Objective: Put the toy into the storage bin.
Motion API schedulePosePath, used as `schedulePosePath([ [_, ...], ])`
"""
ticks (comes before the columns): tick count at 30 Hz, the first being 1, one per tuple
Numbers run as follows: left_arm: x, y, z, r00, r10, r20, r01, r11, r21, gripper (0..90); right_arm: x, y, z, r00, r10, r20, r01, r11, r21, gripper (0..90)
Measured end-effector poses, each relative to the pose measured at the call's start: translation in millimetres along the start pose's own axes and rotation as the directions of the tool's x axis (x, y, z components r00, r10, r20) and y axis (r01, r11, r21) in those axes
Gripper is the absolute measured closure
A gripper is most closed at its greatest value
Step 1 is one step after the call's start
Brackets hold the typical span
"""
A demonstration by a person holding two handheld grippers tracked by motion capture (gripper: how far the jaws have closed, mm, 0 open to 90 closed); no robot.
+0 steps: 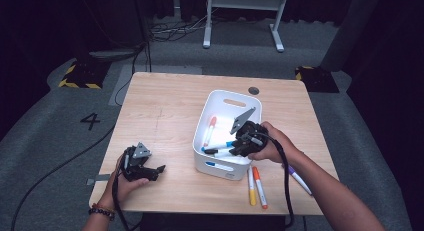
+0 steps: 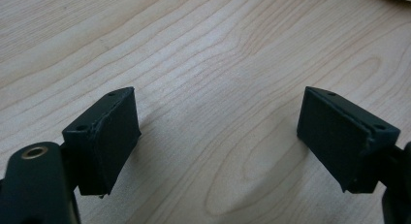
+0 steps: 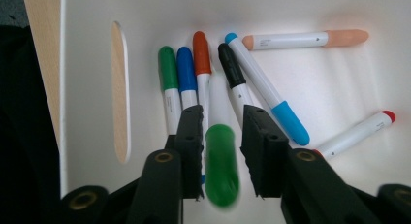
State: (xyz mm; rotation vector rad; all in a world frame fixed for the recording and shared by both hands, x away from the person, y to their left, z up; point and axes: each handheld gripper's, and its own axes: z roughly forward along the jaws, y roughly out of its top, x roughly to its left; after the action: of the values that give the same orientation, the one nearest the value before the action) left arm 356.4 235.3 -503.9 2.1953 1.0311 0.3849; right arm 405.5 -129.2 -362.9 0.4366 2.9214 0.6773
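My right gripper (image 1: 222, 151) reaches down into a white bin (image 1: 227, 94) near the table's middle. In the right gripper view a green-capped marker (image 3: 222, 166) sits blurred between the jaws of that gripper (image 3: 223, 115), with a thin gap on each side; the pads do not press on it. Below it, on the bin's floor (image 3: 339, 83), lie several markers, among them a green (image 3: 168, 73), a blue (image 3: 185, 71), a black (image 3: 231, 64) and a peach one (image 3: 305, 39). My left gripper (image 1: 154, 171) rests open on the table at the front left, nothing between its fingers (image 2: 114, 136).
Three markers lie on the wooden table (image 1: 165, 106) in front of the bin: a yellow (image 1: 251, 188), an orange (image 1: 260, 183) and a purple one (image 1: 299, 180) beside my right forearm. The bin's wall has a handle slot (image 3: 120, 88). A cable (image 1: 286, 181) trails from the right gripper.
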Motion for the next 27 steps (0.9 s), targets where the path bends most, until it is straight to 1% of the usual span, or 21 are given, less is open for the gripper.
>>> schedulePosePath([
  [1, 0.0, 0.0, 0.0, 1.0000, 0.000, 0.000, 0.000, 1.0000, 0.000, 15.3, -0.9, 0.0, 0.3, 0.9996, -0.026, 0.011, 0.026, 1.000, -0.013, 66.8],
  [2, 0.1, 0.0, -0.1, 1.0000, 0.003, 0.001, -0.003, 1.0000, 0.002, 15.3, -0.1, -0.3, -0.8, 0.9999, -0.012, 0.011, 0.012, 1.000, -0.008, 66.9],
  [3, 0.2, 0.0, -0.2, 1.0000, 0.004, 0.001, -0.004, 1.0000, 0.002, 15.3, -2.6, -0.8, -1.2, 0.9991, -0.039, 0.018, 0.040, 0.999, -0.033, 65.5],
  [4, 0.0, 0.0, -0.2, 1.0000, 0.003, 0.000, -0.003, 1.0000, 0.001, 15.3, -0.9, -1.7, -2.8, 0.9998, -0.013, 0.018, 0.014, 1.000, -0.023, 63.3],
  [5, 0.0, -0.1, -0.1, 1.0000, 0.003, 0.000, -0.003, 1.0000, -0.001, 15.3, -1.6, -2.4, -3.9, 0.9997, -0.013, 0.018, 0.013, 1.000, -0.028, 62.5],
  [7, 0.1, 0.0, -0.1, 1.0000, 0.004, 0.000, -0.004, 1.0000, 0.001, 15.3, -2.3, -4.6, -6.9, 0.9996, -0.001, 0.028, 0.002, 0.999, -0.054, 61.1],
  [8, 0.1, 0.0, -0.1, 1.0000, 0.004, 0.000, -0.004, 1.0000, 0.001, 15.3, -2.8, -5.9, -9.4, 0.9995, -0.008, 0.032, 0.010, 0.997, -0.070, 60.1],
  [9, 0.1, 0.0, -0.1, 1.0000, 0.003, 0.001, -0.003, 1.0000, 0.001, 15.3, -2.3, -7.7, -12.8, 0.9992, 0.000, 0.040, 0.003, 0.996, -0.093, 59.0],
  [11, 0.0, 0.0, -0.1, 1.0000, 0.003, 0.002, -0.003, 1.0000, 0.002, 15.2, -2.0, -11.1, -20.2, 0.9982, 0.004, 0.059, 0.003, 0.994, -0.114, 58.6],
  [12, 0.2, 0.0, -0.2, 1.0000, 0.005, 0.000, -0.005, 1.0000, 0.003, 15.3, -2.2, -14.2, -25.2, 0.9975, 0.010, 0.069, 0.000, 0.990, -0.140, 57.7],
  [13, 0.1, 0.0, -0.1, 1.0000, 0.003, 0.001, -0.003, 1.0000, 0.002, 15.3, -2.5, -16.2, -28.9, 0.9970, 0.011, 0.076, 0.001, 0.988, -0.154, 56.6],
  [14, -0.1, 0.0, 0.0, 1.0000, 0.000, 0.001, 0.000, 1.0000, -0.001, 15.3, -1.8, -20.4, -35.0, 0.9967, 0.023, 0.078, -0.009, 0.983, -0.182, 55.7],
  [16, 0.0, 0.0, 0.0, 1.0000, 0.000, 0.001, 0.000, 1.0000, 0.000, 15.2, -1.9, -27.1, -44.2, 0.9942, 0.035, 0.102, -0.012, 0.975, -0.221, 55.5],
  [17, 0.1, 0.0, 0.0, 1.0000, 0.004, -0.001, -0.004, 1.0000, 0.001, 15.2, -1.6, -31.3, -49.9, 0.9930, 0.054, 0.105, -0.026, 0.969, -0.246, 55.4],
  [19, 0.1, 0.0, -0.1, 1.0000, 0.003, 0.001, -0.003, 1.0000, 0.002, 15.2, -0.6, -41.8, -61.6, 0.9910, 0.070, 0.114, -0.032, 0.952, -0.305, 54.7],
  [21, -0.4, 0.0, 0.2, 1.0000, -0.005, 0.001, 0.005, 1.0000, -0.001, 15.2, 1.8, -51.8, -70.7, 0.9885, 0.083, 0.126, -0.036, 0.940, -0.341, 54.7],
  [22, -0.6, 0.0, 0.4, 1.0000, -0.006, 0.002, 0.006, 1.0000, -0.004, 15.2, 3.9, -55.7, -73.8, 0.9876, 0.092, 0.127, -0.042, 0.935, -0.352, 55.4],
  [23, -0.7, 0.1, 0.5, 1.0000, -0.007, 0.002, 0.007, 1.0000, -0.003, 15.2, 6.1, -61.5, -77.4, 0.9888, 0.088, 0.120, -0.038, 0.928, -0.370, 57.7],
  [25, -0.6, 0.1, 0.4, 1.0000, -0.005, 0.002, 0.005, 1.0000, -0.002, 15.2, 12.4, -73.5, -82.3, 0.9883, 0.090, 0.123, -0.034, 0.916, -0.400, 58.0],
  [26, -0.7, 0.2, 0.4, 1.0000, -0.007, 0.002, 0.007, 1.0000, -0.001, 15.2, 15.3, -80.0, -83.0, 0.9873, 0.100, 0.123, -0.041, 0.909, -0.414, 58.2],
  [27, -0.7, 0.1, 0.5, 1.0000, -0.007, 0.002, 0.007, 1.0000, -0.003, 15.2, 19.9, -90.1, -80.7, 0.9854, 0.121, 0.119, -0.059, 0.900, -0.432, 58.7],
])
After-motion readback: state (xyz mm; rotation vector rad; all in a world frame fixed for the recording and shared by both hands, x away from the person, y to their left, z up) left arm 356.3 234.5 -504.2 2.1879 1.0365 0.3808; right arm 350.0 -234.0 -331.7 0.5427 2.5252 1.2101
